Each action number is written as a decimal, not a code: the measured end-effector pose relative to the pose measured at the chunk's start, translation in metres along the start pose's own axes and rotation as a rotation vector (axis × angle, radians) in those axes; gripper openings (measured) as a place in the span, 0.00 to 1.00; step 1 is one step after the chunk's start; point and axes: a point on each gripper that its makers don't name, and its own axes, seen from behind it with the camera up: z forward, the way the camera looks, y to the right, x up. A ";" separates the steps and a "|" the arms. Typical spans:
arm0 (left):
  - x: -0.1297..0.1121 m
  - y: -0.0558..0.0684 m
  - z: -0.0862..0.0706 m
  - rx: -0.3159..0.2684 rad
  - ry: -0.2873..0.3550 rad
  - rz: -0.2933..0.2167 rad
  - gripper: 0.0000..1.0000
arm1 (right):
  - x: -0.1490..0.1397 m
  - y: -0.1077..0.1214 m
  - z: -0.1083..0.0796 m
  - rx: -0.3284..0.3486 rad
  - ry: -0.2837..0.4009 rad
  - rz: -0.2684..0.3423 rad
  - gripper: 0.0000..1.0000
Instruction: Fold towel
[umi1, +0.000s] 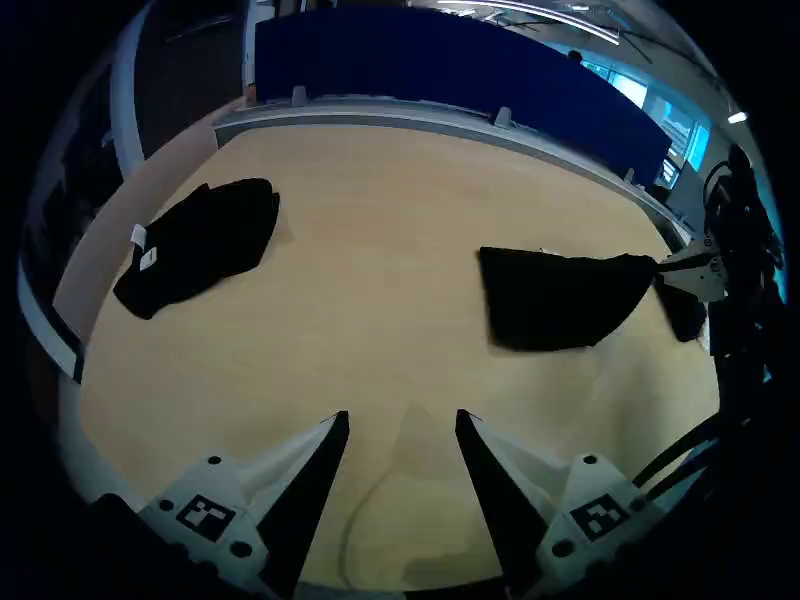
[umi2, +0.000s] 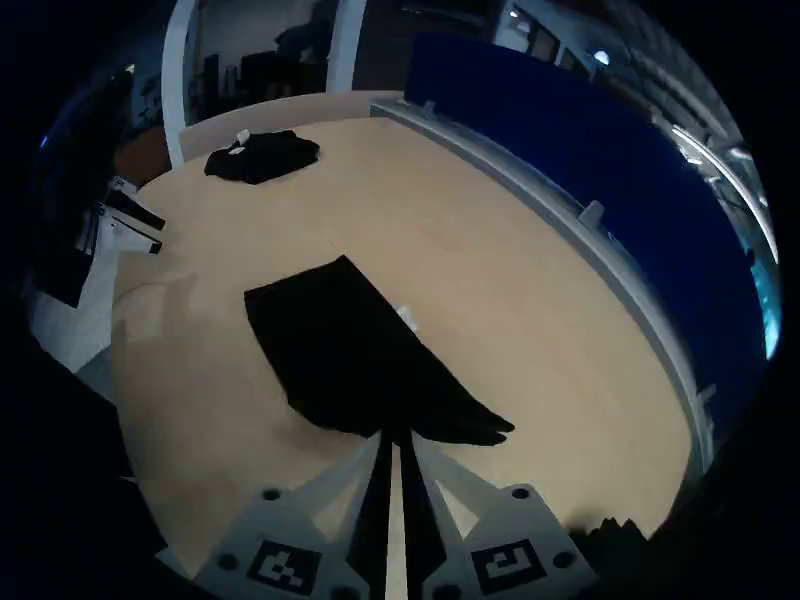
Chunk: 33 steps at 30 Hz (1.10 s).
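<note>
The black towel (umi2: 340, 350) lay on the surface (umi2: 520, 280), well short of the blue divider (umi2: 620, 170). The right gripper (umi2: 397, 438) had its jaws clenched on a towel corner; the left gripper (umi1: 400, 425) hung released and empty. That corner probably wanted carrying low and straight, edges kept aligned.

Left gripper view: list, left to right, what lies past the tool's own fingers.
crumpled cloth → towel → right tool, pinching the towel's corner
</note>
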 end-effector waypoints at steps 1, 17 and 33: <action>0.000 0.000 -0.002 -0.001 0.003 -0.003 0.78 | 0.005 -0.001 0.000 0.001 0.004 -0.010 0.06; 0.007 -0.007 -0.030 0.022 0.061 -0.021 0.78 | 0.056 -0.025 0.023 0.058 0.022 -0.154 0.06; -0.007 -0.032 -0.050 0.080 0.094 -0.097 0.78 | 0.090 -0.107 0.110 0.208 -0.010 -0.248 0.06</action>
